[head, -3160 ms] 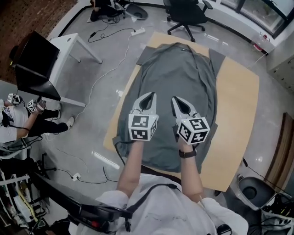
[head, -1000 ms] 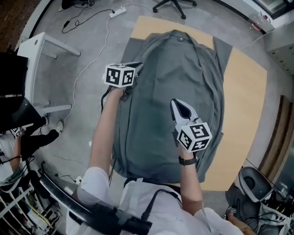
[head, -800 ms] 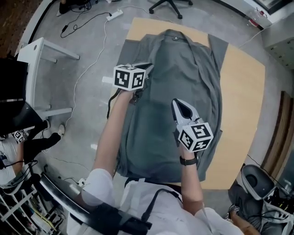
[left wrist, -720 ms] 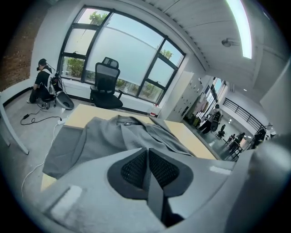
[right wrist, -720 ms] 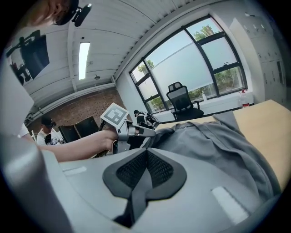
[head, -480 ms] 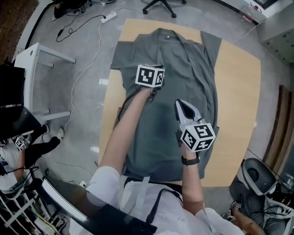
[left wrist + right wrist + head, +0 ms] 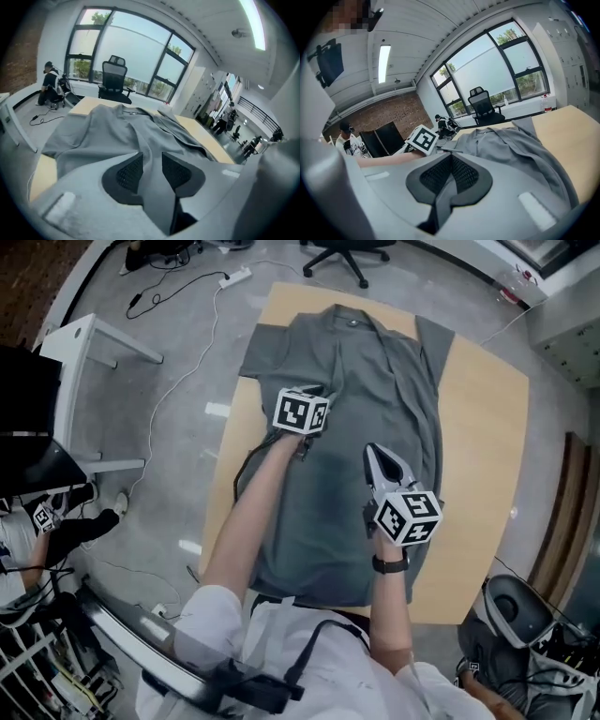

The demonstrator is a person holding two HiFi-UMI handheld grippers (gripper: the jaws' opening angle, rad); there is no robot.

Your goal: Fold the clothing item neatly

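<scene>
Over the grey shirt (image 7: 375, 362) along the tabletop's (image 7: 487, 427) left edge, the left gripper (image 7: 152, 158) has just been opening, empty, while the right gripper (image 7: 451, 161) is closed.

A black office chair (image 7: 349, 249) stands beyond the wooden table (image 7: 487, 437)

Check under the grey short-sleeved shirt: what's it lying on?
The grey cloth shirt lies on a light wooden tabletop, which shows bare on both sides of it. Anything beneath the fabric itself is covered and cannot be seen.
</scene>
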